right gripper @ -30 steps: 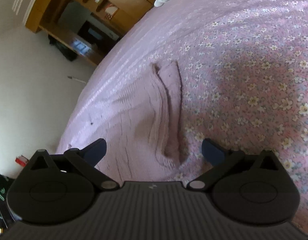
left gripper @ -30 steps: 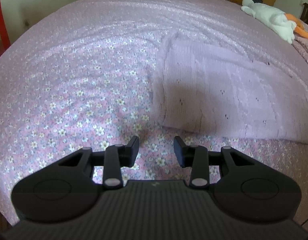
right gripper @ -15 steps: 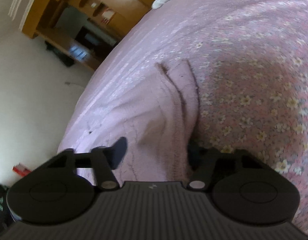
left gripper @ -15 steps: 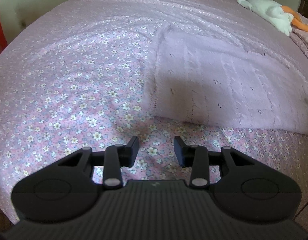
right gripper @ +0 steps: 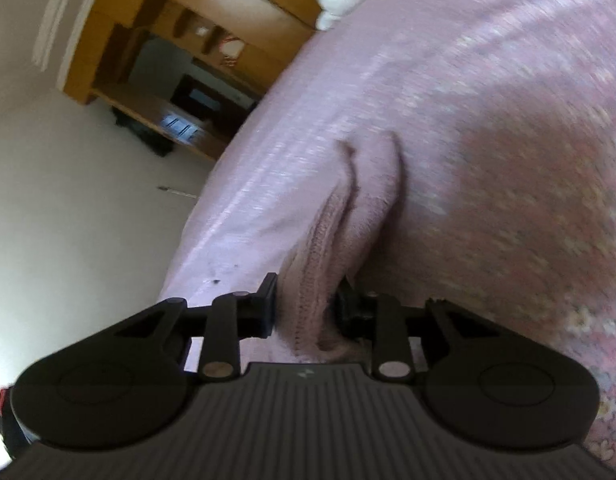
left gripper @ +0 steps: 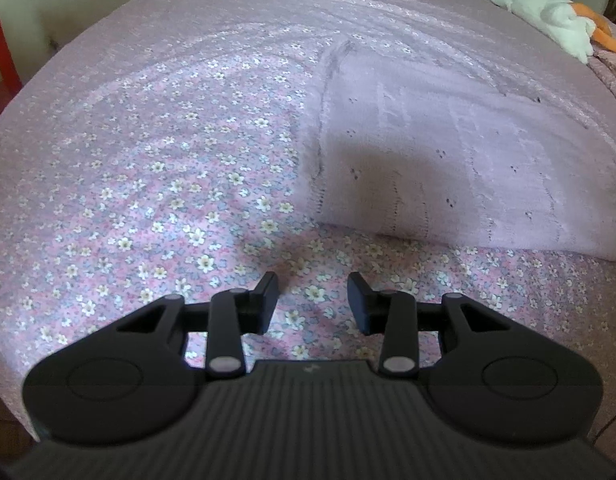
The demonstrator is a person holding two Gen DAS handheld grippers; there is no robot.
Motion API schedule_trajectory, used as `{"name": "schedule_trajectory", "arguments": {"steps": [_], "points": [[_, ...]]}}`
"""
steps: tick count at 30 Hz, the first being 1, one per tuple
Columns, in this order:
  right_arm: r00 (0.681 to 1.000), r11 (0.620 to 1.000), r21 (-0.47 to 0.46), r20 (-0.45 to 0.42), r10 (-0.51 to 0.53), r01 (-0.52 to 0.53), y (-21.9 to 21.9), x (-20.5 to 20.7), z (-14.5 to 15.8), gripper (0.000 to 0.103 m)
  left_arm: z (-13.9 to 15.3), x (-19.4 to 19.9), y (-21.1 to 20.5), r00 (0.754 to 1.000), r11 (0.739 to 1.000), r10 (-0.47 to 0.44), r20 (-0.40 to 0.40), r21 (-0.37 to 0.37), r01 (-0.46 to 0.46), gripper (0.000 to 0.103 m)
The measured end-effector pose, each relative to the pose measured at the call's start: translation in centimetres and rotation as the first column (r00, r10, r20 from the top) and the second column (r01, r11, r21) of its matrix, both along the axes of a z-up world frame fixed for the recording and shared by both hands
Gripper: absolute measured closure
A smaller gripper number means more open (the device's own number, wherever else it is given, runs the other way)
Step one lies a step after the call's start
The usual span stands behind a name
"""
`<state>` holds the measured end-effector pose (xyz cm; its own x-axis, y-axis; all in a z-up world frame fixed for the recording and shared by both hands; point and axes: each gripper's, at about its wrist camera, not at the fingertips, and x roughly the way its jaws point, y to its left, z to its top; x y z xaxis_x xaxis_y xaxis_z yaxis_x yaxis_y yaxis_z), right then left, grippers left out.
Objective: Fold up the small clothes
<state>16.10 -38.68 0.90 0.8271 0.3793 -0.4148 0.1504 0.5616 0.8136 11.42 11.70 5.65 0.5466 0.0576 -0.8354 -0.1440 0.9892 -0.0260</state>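
1. Left gripper (left gripper: 312,303): fingers parted by a moderate gap, nothing between them. It hangs over bare floral bedspread (left gripper: 155,184), with flowered cloth showing through the gap.
2. Pale lilac knit garment (left gripper: 448,160) lies flat on the bedspread, from 12 to 2 o'clock of the left gripper and apart from it. Its near edge runs across at about 1 o'clock; small eyelet holes dot the knit.
3. Right gripper (right gripper: 308,307): fingers closed in tight on a bunched ribbed edge of the knit garment (right gripper: 320,264), cloth pinched between the pads and bulging toward the camera.
4. From the pinch, two raised folds of the garment run up toward 12 o'clock. The right wrist view is motion-blurred; fine knit detail is not readable.
5. White plush toy (left gripper: 540,12) with an orange part lies at the far bed edge, 2 o'clock in the left view, well apart from the garment.
6. Wooden shelving (right gripper: 167,80) stands beyond the bed at 10 o'clock in the right view.
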Motion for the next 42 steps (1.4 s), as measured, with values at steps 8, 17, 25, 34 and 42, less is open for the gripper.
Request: {"name": "schedule_trajectory", "arguments": {"steps": [8, 17, 25, 34, 42], "points": [[0.998, 0.997, -0.061, 0.048, 0.049, -0.046, 2.5, 1.2, 3.6, 0.075, 0.3, -0.3, 0.9, 1.000, 1.000, 0.008, 0.020, -0.012, -0.008, 0.063], [0.969, 0.965, -0.174, 0.116, 0.218, -0.196, 9.4, 4.6, 9.0, 0.077, 1.1, -1.1, 4.0, 0.996, 0.997, 0.074, 0.045, -0.019, -0.073, 0.063], [0.886, 0.894, -0.230, 0.180, 0.427, -0.385, 18.5, 7.7, 13.3, 0.078, 1.1, -1.8, 6.6, 0.989, 0.990, 0.138, 0.054, -0.028, -0.136, 0.063], [0.792, 0.768, -0.309, 0.068, 0.606, -0.561, 30.1, 9.4, 10.3, 0.077, 0.7, -2.2, 8.5, 0.983, 0.984, 0.174, 0.061, -0.057, -0.171, 0.063], [0.760, 0.695, -0.417, 0.016, 0.649, -0.585, 35.0, 7.1, 6.3, 0.047, 1.6, -0.9, 8.6, 0.988, 0.990, 0.124, 0.096, -0.073, -0.117, 0.063]]}}
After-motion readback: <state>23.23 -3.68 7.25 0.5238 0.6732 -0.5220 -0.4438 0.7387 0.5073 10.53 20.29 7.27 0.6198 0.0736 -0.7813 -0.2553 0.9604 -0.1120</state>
